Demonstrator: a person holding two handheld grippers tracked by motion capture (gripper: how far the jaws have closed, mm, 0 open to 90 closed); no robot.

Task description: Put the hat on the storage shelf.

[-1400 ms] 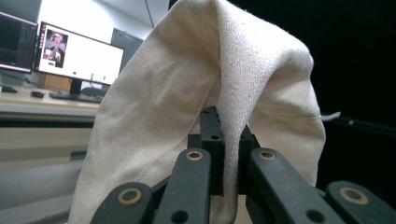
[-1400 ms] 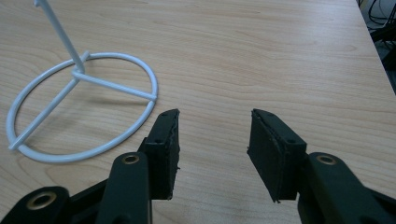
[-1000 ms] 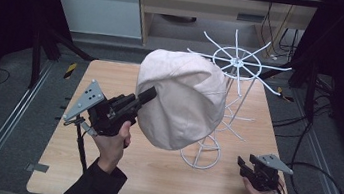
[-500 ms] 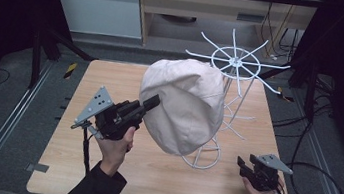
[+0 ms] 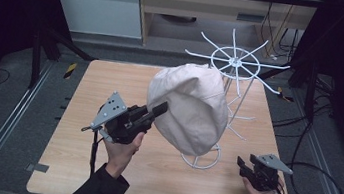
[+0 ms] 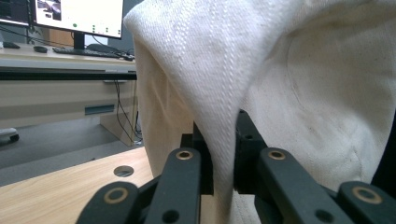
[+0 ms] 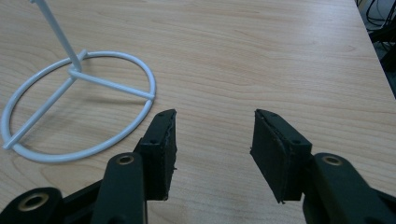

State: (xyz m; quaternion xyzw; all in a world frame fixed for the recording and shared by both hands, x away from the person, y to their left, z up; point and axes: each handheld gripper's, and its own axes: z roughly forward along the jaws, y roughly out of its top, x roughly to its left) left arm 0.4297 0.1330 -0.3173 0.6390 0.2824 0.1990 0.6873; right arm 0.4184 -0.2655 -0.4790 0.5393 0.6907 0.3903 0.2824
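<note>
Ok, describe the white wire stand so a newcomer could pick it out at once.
On the wooden table, look at the right half, behind the cream hat held by the left gripper. The white wire stand rises there from a ring base; its spoked wheel top sets it apart.

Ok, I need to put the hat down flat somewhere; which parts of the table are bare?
The table's left half, beyond the left gripper, is bare, and so is the near strip between both hands. Crowded: the right-centre, where the white wire rack stands on its ring base, with the right gripper beside it.
</note>
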